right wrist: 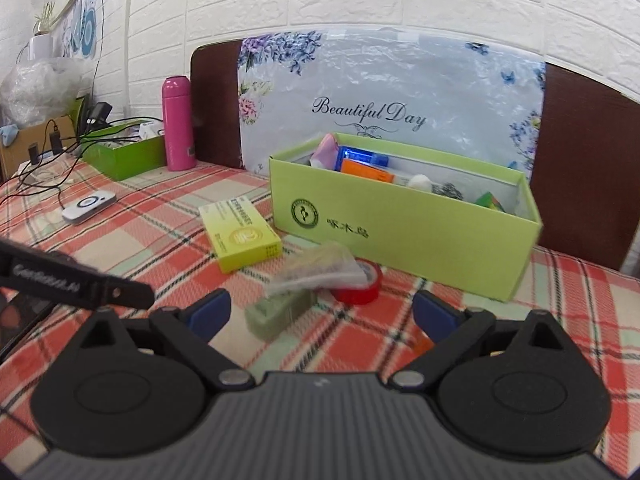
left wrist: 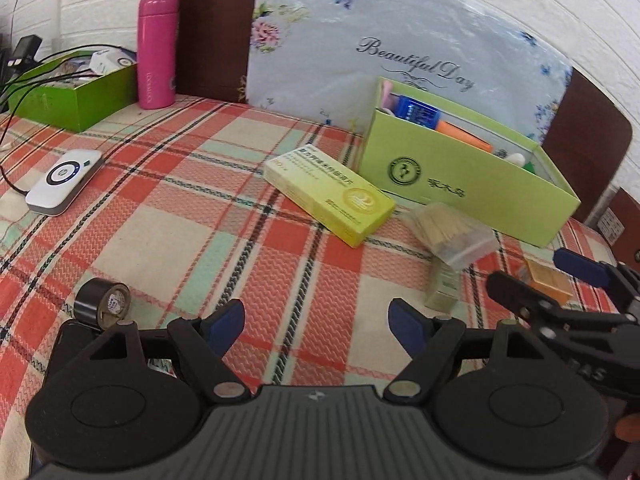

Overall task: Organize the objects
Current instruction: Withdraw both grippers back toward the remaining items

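Stock as I see it from my two wrist cameras:

- Counter [left wrist: 168, 216]: covered in a red, cream and mint plaid cloth.
- Light-green open cardboard box [right wrist: 404, 236]: at the back, against a floral cushion [right wrist: 400, 92]. It holds a blue carton, an orange carton, a pink item and some small bits I cannot make out.
- Yellow-green flat medicine carton [left wrist: 330, 196]: lying flat just left of the open box.
- Clear plastic packet of thin wooden sticks [right wrist: 316, 270]: in front of the open box, resting over a pale green small box [right wrist: 280, 314].
- Red tape roll [right wrist: 358, 286]: just right of the packet, touching it.
- Black tape roll [left wrist: 102, 304]: near my left gripper, on edge.
- Orange translucent small box [left wrist: 548, 278]: beside my right gripper in the left view.
- White pocket device [left wrist: 64, 182] on a black cable, pink cylindrical flask [left wrist: 157, 48] and dark-green open box [left wrist: 76, 92]: far left.

My left gripper [left wrist: 318, 330]: fingers spread, nothing between them. My right gripper [right wrist: 322, 314]: fingers wide apart, gripping nothing, the pale green box lying ahead between the tips.
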